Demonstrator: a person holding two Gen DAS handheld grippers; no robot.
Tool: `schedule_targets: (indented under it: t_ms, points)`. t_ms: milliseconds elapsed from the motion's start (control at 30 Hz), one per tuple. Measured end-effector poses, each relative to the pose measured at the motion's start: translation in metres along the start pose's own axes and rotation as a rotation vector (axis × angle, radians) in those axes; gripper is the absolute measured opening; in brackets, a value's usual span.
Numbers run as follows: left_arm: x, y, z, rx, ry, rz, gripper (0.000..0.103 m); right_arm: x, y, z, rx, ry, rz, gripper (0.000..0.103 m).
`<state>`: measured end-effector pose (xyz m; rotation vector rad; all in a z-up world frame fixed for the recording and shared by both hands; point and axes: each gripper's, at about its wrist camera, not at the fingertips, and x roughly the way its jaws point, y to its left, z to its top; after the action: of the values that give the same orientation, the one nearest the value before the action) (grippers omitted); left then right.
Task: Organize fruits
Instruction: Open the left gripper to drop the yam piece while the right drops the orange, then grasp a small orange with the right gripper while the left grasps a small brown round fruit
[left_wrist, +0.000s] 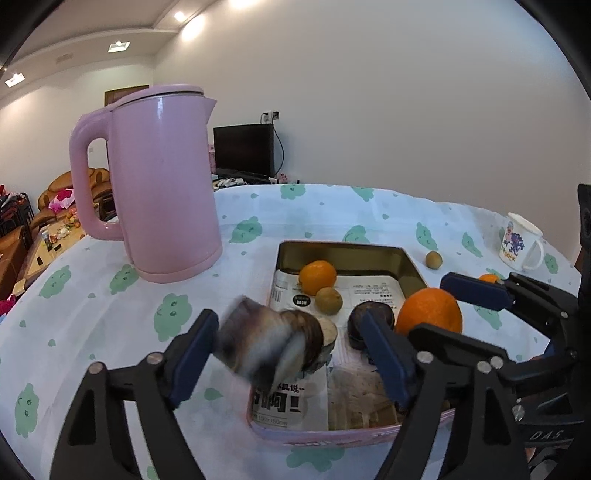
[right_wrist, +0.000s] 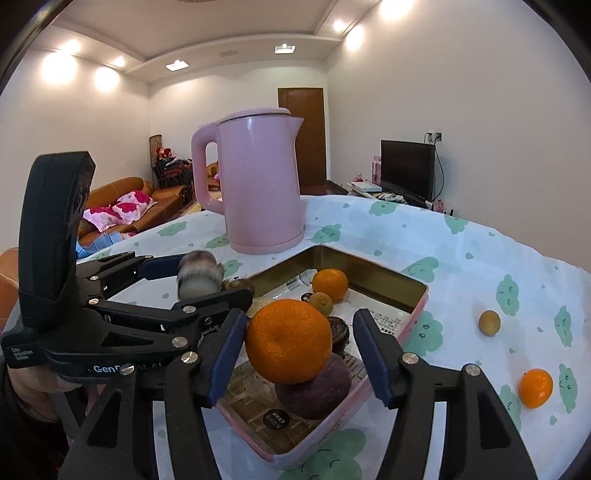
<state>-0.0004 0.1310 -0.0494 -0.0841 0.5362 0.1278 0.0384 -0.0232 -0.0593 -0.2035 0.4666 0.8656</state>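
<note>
A pink tin tray (left_wrist: 410, 266) lined with paper holds a small orange (left_wrist: 317, 277), a greenish-brown round fruit (left_wrist: 328, 300) and a dark round fruit (left_wrist: 380, 314). My left gripper (left_wrist: 290, 354) stands open over the tray's near left corner; a motion-blurred brown-grey fruit (left_wrist: 258, 343) lies between its fingers, beside the left pad and well apart from the right one. My right gripper (right_wrist: 299, 354) is open around a large orange (right_wrist: 288, 339), which sits on a purple fruit (right_wrist: 314, 387) in the tray (right_wrist: 417, 310); a gap shows at its right pad.
A pink kettle (left_wrist: 159, 184) stands on the patterned tablecloth behind and left of the tray. Right of the tray lie a small brown fruit (right_wrist: 489, 322) and a small orange (right_wrist: 535, 387). A white printed mug (left_wrist: 521, 242) is at the far right.
</note>
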Motion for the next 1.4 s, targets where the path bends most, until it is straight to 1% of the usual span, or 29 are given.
schedule_targets:
  t_ms: [100, 167, 233, 300, 400, 567, 667, 733, 900, 967, 1033, 1133, 1267, 1400]
  points:
    - [-0.004, -0.002, 0.002, -0.001, -0.015, 0.001, 0.084, -0.005, -0.002, 0.0, 0.009, -0.023, -0.003, 0.064]
    - [-0.007, -0.003, 0.004, 0.001, -0.028, 0.005, 0.087, -0.008, -0.004, -0.001, 0.021, -0.035, -0.006, 0.066]
    - [-0.01, -0.003, 0.006, -0.003, -0.044, 0.018, 0.095, -0.012, -0.008, -0.001, 0.038, -0.053, -0.007, 0.067]
    - [-0.013, -0.002, 0.007, -0.008, -0.06, 0.034, 0.096, -0.015, -0.012, -0.001, 0.055, -0.067, -0.016, 0.068]
    - [-0.014, 0.001, 0.009, -0.023, -0.064, 0.048, 0.096, -0.019, -0.018, 0.0, 0.073, -0.076, -0.033, 0.068]
    - [-0.017, -0.004, 0.011, -0.026, -0.069, 0.051, 0.096, -0.029, -0.028, -0.002, 0.073, -0.064, -0.097, 0.068]
    - [-0.018, -0.014, 0.012, -0.011, -0.073, 0.047, 0.096, -0.041, -0.042, -0.005, 0.063, -0.051, -0.164, 0.068]
    - [-0.017, -0.022, 0.014, -0.005, -0.07, 0.048, 0.099, -0.05, -0.055, -0.008, 0.062, -0.04, -0.2, 0.068]
    - [-0.013, -0.05, 0.021, 0.034, -0.055, 0.042, 0.099, -0.066, -0.099, -0.018, 0.085, 0.025, -0.346, 0.068]
    - [-0.011, -0.063, 0.025, 0.04, -0.054, 0.033, 0.099, -0.066, -0.119, -0.023, 0.101, 0.072, -0.395, 0.068]
    - [-0.008, -0.075, 0.03, 0.044, -0.05, 0.027, 0.102, -0.062, -0.134, -0.027, 0.122, 0.122, -0.429, 0.068]
    - [-0.001, -0.095, 0.036, 0.052, -0.043, 0.007, 0.102, -0.049, -0.154, -0.032, 0.171, 0.193, -0.43, 0.068]
    - [0.015, -0.115, 0.043, 0.05, -0.009, -0.02, 0.102, -0.03, -0.163, -0.036, 0.181, 0.265, -0.417, 0.068]
    - [0.028, -0.126, 0.048, 0.034, 0.014, -0.029, 0.102, -0.017, -0.179, -0.037, 0.235, 0.3, -0.38, 0.065]
